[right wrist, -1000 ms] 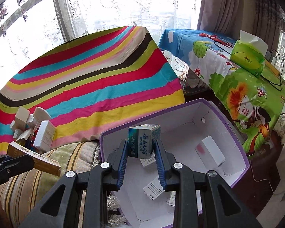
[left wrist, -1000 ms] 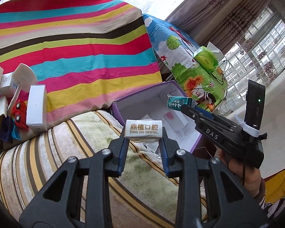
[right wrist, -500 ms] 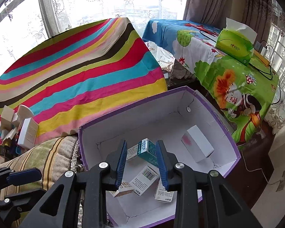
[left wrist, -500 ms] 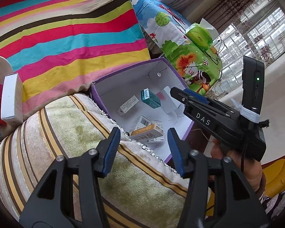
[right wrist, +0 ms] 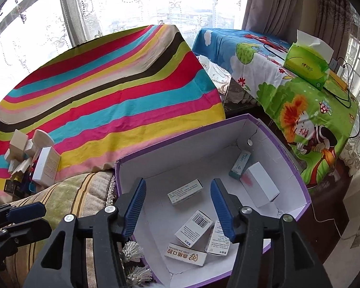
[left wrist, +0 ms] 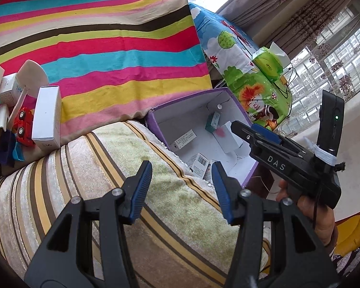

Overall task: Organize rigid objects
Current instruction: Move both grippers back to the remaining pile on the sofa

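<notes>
A: Task thing? Where?

B: Teal carton [right wrist: 240, 163] in the purple box [right wrist: 297, 180], far corner at 1 o'clock, touching the white box [right wrist: 259, 187]. Long axis runs 1-to-7 o'clock.

A: Jaws?

B: Right gripper [right wrist: 177, 204] opening, empty. Left gripper [left wrist: 180, 189] released, empty, above the striped cushion [left wrist: 108, 168].

A: Next?

B: Likely fetch from the pile at 9 o'clock, white carton [left wrist: 46, 117] first. Grip across its narrow faces, release low inside the box.

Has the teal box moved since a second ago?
Yes. It left the right gripper, whose jaws are opening, and lies by the purple bin's far wall: teal box.
</notes>
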Demonstrator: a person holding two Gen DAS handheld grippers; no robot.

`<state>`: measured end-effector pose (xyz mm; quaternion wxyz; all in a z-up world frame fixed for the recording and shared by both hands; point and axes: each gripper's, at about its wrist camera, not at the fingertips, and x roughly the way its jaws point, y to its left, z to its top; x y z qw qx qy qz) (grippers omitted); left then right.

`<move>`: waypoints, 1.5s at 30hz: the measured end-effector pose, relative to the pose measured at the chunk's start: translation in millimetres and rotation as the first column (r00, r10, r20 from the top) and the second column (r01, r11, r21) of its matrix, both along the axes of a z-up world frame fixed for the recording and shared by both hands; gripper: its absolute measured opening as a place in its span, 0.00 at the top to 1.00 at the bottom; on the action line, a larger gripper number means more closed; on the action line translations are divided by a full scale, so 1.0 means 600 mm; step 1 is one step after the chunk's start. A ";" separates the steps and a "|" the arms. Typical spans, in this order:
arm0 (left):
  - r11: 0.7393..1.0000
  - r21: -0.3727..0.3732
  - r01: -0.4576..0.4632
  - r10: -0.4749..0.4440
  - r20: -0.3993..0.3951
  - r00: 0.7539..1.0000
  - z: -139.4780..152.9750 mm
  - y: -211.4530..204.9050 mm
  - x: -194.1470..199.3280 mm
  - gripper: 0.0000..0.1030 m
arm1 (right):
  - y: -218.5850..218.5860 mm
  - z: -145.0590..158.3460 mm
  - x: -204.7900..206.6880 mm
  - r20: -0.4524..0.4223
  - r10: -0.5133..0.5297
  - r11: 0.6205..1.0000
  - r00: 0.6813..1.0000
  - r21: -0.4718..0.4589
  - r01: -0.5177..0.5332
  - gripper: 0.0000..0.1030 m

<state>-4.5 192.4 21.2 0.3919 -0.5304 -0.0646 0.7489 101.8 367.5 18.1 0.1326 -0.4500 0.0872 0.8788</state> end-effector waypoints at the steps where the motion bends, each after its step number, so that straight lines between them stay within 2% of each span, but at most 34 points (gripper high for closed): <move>1: 1.000 -0.001 -0.013 0.013 -0.005 1.000 0.001 -0.007 -0.002 0.46 | -0.004 0.001 -0.001 -0.001 0.006 1.000 1.000 0.001 -0.006 0.44; 8: 0.994 -0.006 -0.105 0.105 -0.026 0.994 0.005 -0.069 -0.014 0.46 | -0.037 0.005 -0.010 0.004 0.063 0.998 0.998 0.001 -0.063 0.42; 11: 0.987 -0.012 -0.162 0.162 -0.035 0.986 0.006 -0.105 -0.020 0.42 | -0.056 0.006 -0.014 0.008 0.098 0.995 0.995 0.001 -0.098 0.39; 23: 0.926 -0.031 -0.376 0.376 -0.015 0.927 -0.018 -0.269 -0.042 0.41 | -0.133 0.000 -0.037 0.054 0.208 0.978 0.977 0.011 -0.209 0.38; 31: 0.900 -0.063 -0.431 0.430 -0.024 0.902 -0.029 -0.331 -0.049 0.38 | -0.182 -0.005 -0.054 0.088 0.274 0.960 0.958 0.040 -0.278 0.38; 42: 0.874 -0.121 -0.471 0.472 -0.019 0.881 -0.042 -0.377 -0.075 0.26 | -0.237 -0.032 -0.085 0.148 0.338 0.941 0.929 -0.041 -0.335 0.38; 45: 0.868 -0.128 -0.480 0.480 -0.029 0.877 -0.040 -0.384 -0.087 0.25 | -0.256 -0.038 -0.099 0.163 0.359 0.934 0.919 -0.063 -0.353 0.38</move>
